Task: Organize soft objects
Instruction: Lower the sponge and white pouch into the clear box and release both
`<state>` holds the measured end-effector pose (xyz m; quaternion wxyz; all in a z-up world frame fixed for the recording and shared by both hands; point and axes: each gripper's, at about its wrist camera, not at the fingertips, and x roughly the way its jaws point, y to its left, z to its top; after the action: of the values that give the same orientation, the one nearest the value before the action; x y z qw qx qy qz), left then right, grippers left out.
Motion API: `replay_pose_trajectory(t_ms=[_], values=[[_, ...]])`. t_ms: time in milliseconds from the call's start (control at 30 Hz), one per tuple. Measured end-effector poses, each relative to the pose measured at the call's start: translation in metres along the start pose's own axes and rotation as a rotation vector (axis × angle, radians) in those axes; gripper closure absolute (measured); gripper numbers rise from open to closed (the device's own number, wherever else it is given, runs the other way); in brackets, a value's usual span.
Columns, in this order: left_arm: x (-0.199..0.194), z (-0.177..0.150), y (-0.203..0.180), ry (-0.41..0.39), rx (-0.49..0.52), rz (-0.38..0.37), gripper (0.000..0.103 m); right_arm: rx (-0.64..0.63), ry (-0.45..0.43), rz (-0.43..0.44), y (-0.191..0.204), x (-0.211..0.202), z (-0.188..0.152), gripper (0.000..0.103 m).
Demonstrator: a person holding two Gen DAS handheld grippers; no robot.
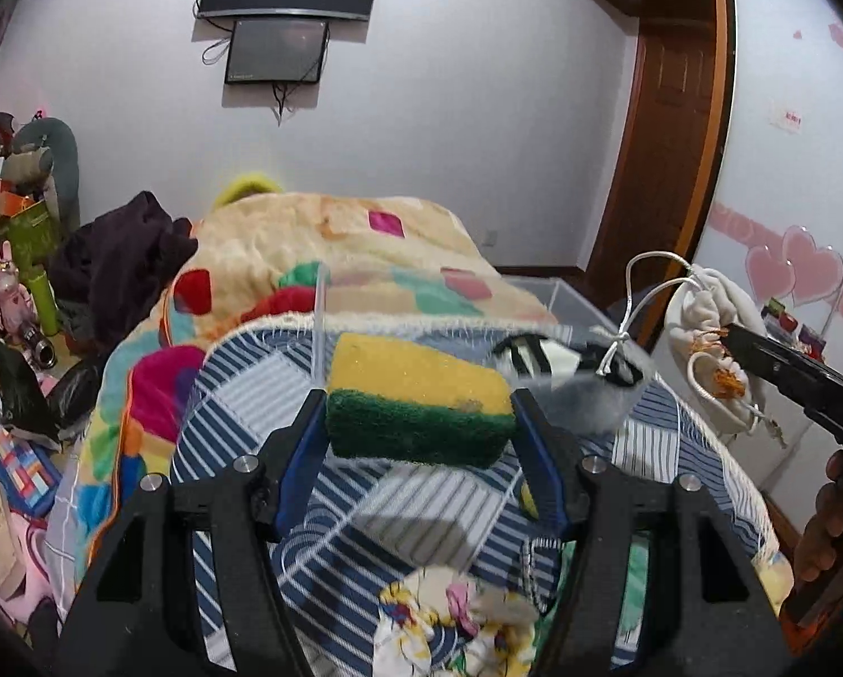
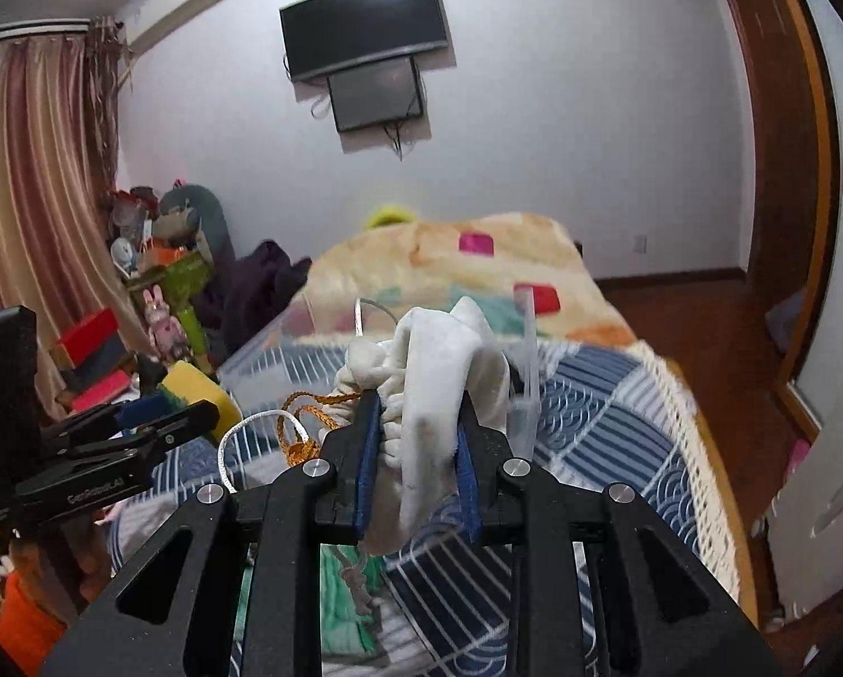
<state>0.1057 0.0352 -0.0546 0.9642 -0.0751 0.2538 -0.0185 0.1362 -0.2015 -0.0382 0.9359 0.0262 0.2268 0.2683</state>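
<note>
The left gripper [image 1: 419,414] grasps a sponge [image 1: 418,398]; on its right, the right gripper [image 2: 418,423] clenches a white pouch [image 2: 449,389].

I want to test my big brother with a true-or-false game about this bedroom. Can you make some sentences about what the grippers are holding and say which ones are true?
1. The left hand-held gripper holds a yellow and green sponge. True.
2. The right hand-held gripper is empty. False: it is shut on a white drawstring pouch.
3. The sponge rests inside the clear plastic box. False: it is held up in the air in front of the box.
4. A dark television hangs on the wall. True.
5. The pouch has an orange cord. True.
</note>
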Motion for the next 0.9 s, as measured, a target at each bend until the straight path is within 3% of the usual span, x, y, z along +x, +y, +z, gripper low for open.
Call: replay_pose_trajectory(t_ms=[233, 467, 900], values=[[0.011, 0.024, 0.000, -0.018, 0.015, 0.014, 0.040, -0.018, -0.057, -0.006, 0.007, 0.014, 0.025, 0.081], [0.040, 0.032, 0.001, 0.049, 0.029, 0.013, 0.040, -0.040, -0.035, -0.041, 0.014, 0.041, 0.031, 0.081], [0.099, 0.028, -0.001, 0.206, 0.042, 0.007, 0.040, -0.065, 0.171, -0.059, 0.020, 0.114, 0.016, 0.081]])
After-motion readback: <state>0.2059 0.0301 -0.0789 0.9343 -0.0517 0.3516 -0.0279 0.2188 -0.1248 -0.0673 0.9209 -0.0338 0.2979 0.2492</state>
